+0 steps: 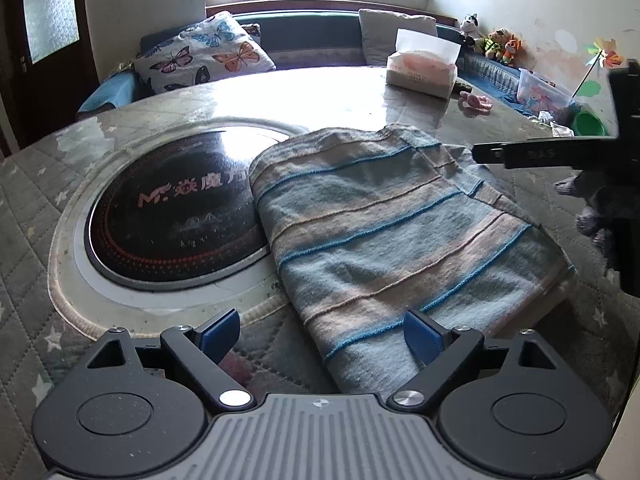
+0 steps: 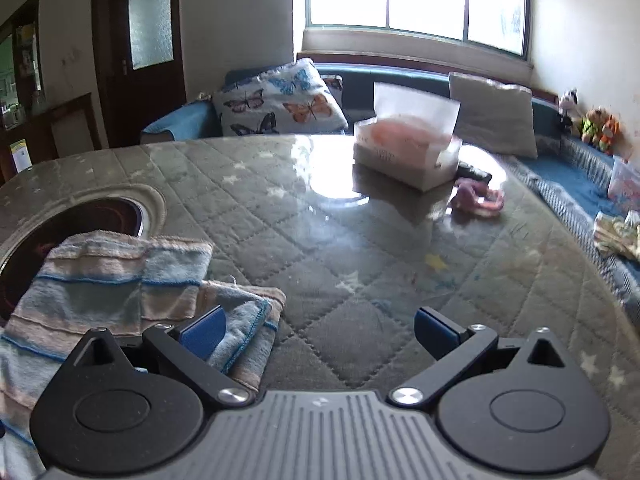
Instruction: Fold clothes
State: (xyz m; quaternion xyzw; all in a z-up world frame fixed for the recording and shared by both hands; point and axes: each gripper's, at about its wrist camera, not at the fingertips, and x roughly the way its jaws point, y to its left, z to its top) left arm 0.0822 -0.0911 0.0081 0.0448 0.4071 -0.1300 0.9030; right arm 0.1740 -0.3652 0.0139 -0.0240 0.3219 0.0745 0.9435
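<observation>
A folded striped cloth (image 1: 384, 224) in blue, grey and pink lies on the table, partly over the round black cooktop (image 1: 172, 208). My left gripper (image 1: 322, 332) is open and empty, just above the cloth's near edge. The other gripper shows at the right edge of the left wrist view (image 1: 540, 154), above the cloth's far right corner. In the right wrist view the cloth (image 2: 128, 292) lies at lower left. My right gripper (image 2: 320, 332) is open and empty, its left finger over the cloth's right edge and its right finger over bare table.
The table has a quilted grey cover under glass (image 2: 360, 248). A tissue box (image 1: 422, 66) and a small pink item (image 1: 476, 102) sit at the far side. A bench with pillows (image 1: 204, 52), soft toys (image 1: 500, 44) and a plastic bin (image 1: 544, 92) runs behind and to the right.
</observation>
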